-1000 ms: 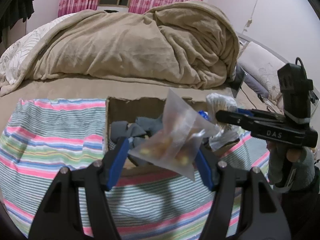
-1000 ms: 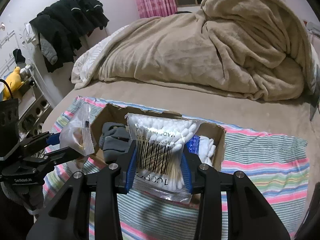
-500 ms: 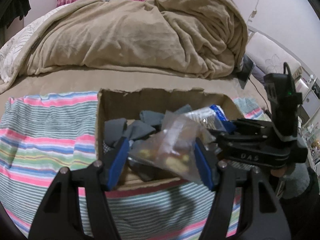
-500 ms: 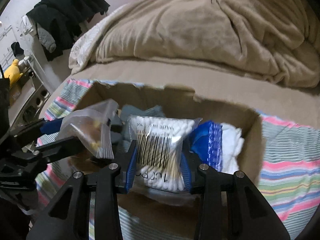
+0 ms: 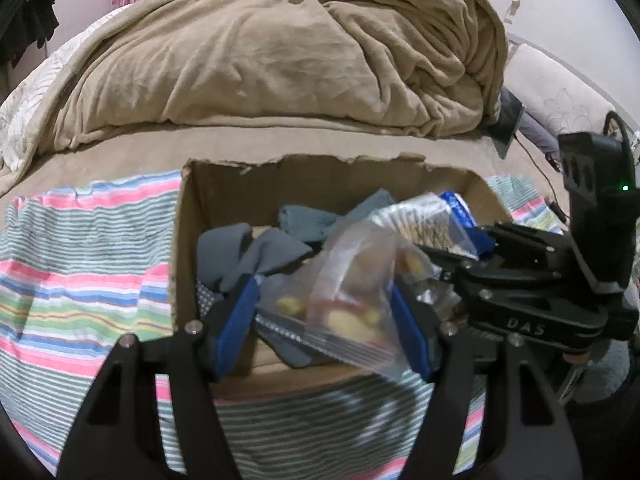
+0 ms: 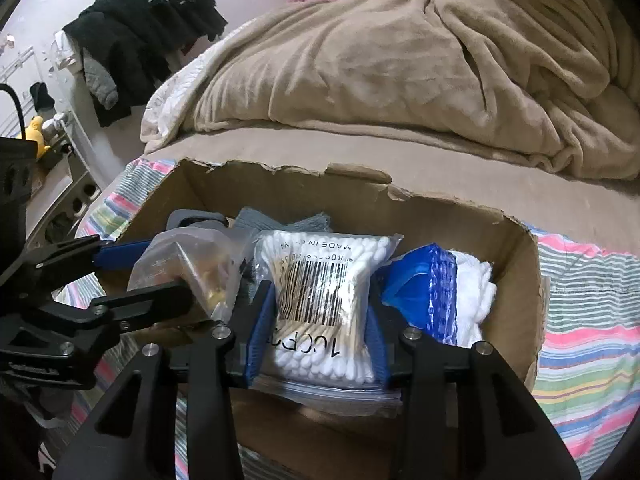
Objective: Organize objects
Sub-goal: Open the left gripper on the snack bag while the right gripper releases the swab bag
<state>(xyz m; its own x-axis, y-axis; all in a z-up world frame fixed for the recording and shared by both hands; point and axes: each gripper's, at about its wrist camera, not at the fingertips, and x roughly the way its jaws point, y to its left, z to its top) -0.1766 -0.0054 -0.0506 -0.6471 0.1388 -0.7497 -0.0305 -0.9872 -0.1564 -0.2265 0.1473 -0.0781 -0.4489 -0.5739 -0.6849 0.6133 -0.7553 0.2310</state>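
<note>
Bedroom with a heaped tan blanket point(image 5: 280, 60) behind; on a striped cloth point(image 5: 80, 280) sits an open brown cardboard box point(image 6: 516, 280) already holding grey cloths point(image 5: 256, 256), a blue packet point(image 6: 424, 284) and white fabric point(image 6: 476, 288).

Left gripper point(image 5: 324, 316) has a clear zip bag of small yellow pieces point(image 5: 348, 300) between its blue pads, low inside the box over the grey cloths; its jaws are opening, the bag loose between them and the left pad standing off it. Right gripper point(image 6: 320, 320) carries a clear bag of white cotton swabs with a barcode label point(image 6: 320, 292) down in the box's middle; its jaws are opening too, though the pads appear to touch the bag's sides.

Judged step: releasing both bags into the box; next calls for spreading wider and lifting straight out without snagging the plastic.

Compared with a second ago, both bags were held above the box rim; now they sit down among the contents, and the box fills more of each view.
</note>
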